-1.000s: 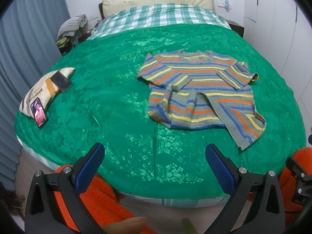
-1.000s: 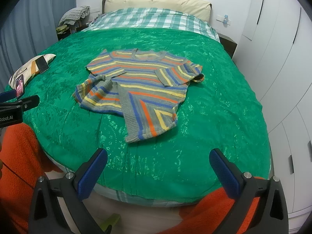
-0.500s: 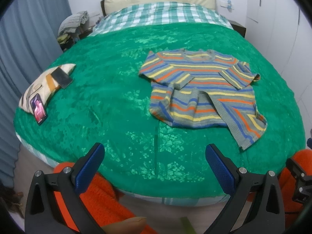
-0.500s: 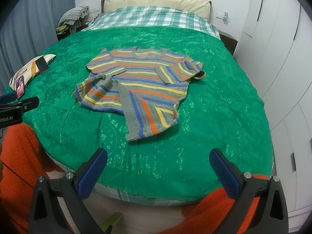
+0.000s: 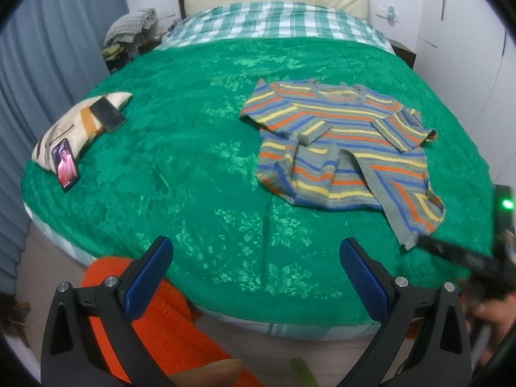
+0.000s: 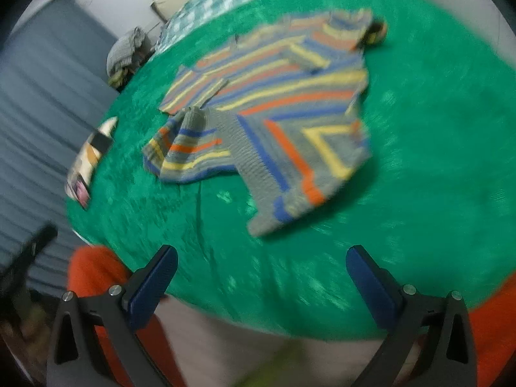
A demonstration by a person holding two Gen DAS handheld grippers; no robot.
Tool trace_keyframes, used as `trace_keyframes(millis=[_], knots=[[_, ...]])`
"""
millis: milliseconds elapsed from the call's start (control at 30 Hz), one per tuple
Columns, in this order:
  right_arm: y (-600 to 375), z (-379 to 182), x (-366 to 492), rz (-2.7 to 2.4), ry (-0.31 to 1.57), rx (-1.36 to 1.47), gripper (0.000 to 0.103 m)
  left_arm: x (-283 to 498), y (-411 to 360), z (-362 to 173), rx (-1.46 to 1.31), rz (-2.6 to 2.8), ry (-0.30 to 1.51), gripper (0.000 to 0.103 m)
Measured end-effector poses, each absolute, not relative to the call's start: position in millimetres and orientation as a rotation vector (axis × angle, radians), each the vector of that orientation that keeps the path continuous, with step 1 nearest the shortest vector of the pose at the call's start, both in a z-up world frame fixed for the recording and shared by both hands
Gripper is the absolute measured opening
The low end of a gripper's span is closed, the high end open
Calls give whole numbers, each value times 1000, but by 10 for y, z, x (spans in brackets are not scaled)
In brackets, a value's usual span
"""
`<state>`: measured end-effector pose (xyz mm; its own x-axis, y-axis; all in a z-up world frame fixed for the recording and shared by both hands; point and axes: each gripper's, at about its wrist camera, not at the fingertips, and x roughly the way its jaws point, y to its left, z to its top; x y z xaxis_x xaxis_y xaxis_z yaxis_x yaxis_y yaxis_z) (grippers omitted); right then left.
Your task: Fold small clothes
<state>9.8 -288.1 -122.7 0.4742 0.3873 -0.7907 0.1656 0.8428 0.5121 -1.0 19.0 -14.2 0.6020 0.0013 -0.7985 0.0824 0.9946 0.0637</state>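
A small striped sweater in grey, blue, orange and yellow lies rumpled on the green bedspread, its sleeves partly folded across the body. It also shows, blurred, in the right wrist view. My left gripper is open and empty, hovering over the bed's near edge, well short of the sweater. My right gripper is open and empty, close to the sweater's near sleeve end. The right gripper's finger also shows at the right of the left wrist view, next to that sleeve end.
A patterned cushion with two phones on it lies at the bed's left edge. A checked sheet and pillow are at the head. Clothes pile on a side table. White cupboards stand at right. An orange garment is below.
The right gripper has swung forward and tilted toward the sweater's near sleeve; its view is motion-blurred. The left gripper has shifted slightly forward. Both stay open.
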Motion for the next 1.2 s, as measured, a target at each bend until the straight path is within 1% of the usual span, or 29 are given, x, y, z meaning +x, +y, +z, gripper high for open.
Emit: trace_keyframes(millis=[33,100,133,167,200,300,400,467,533,567,600,633,733,800,867,933,967,1033,1133,1167,1200], knots=[[-2905,-1350,177,126,1076,664,103,-6,200,-149,98,-44,925,103],[-2954,-1545,273,85,1051,790,98,8,219,-176,99,-32,932,103],[-2990,-1610,297,60,1030,824,85,19,240,-194,97,-24,938,103],[-3024,-1619,304,45,1013,825,55,28,275,-215,97,-15,945,103],[-3049,-1606,311,29,1016,802,5,36,308,-232,97,-5,951,103],[-3176,-1445,178,90,1073,795,4,32,424,-263,96,24,955,103],[-3347,-1186,-60,114,1160,629,4,36,492,-327,95,47,964,103],[-3537,-1146,-235,21,1230,505,5,68,480,-397,90,44,979,103],[-3655,-1183,-289,-49,1283,417,9,114,452,-468,88,33,999,103],[-3702,-1200,-303,-91,1306,396,22,131,432,-493,87,27,1011,103],[-3773,-1195,-306,-139,1319,386,38,145,408,-510,81,13,1021,103],[-3815,-1138,-297,-156,1300,381,42,134,411,-508,77,8,1021,103],[-3677,-771,-104,-87,1163,317,43,124,437,-512,66,4,1013,103],[-3423,-599,173,72,1096,314,52,142,473,-548,55,10,1026,103],[-2976,-473,567,266,1020,259,55,145,497,-557,48,15,1031,103],[-2527,-521,895,430,1015,189,56,121,538,-525,42,19,1022,103],[-2316,-603,1161,512,1040,240,56,103,572,-506,36,24,1016,103],[-2087,-803,1584,548,1110,429,56,73,651,-487,20,38,1009,103],[-1865,-1222,2070,461,1187,636,56,45,803,-507,-10,69,1018,103],[-1808,-1374,2177,399,1187,715,55,36,866,-521,-19,82,1023,103],[-1786,-1474,2189,361,1186,759,47,28,914,-532,-24,92,1026,103]])
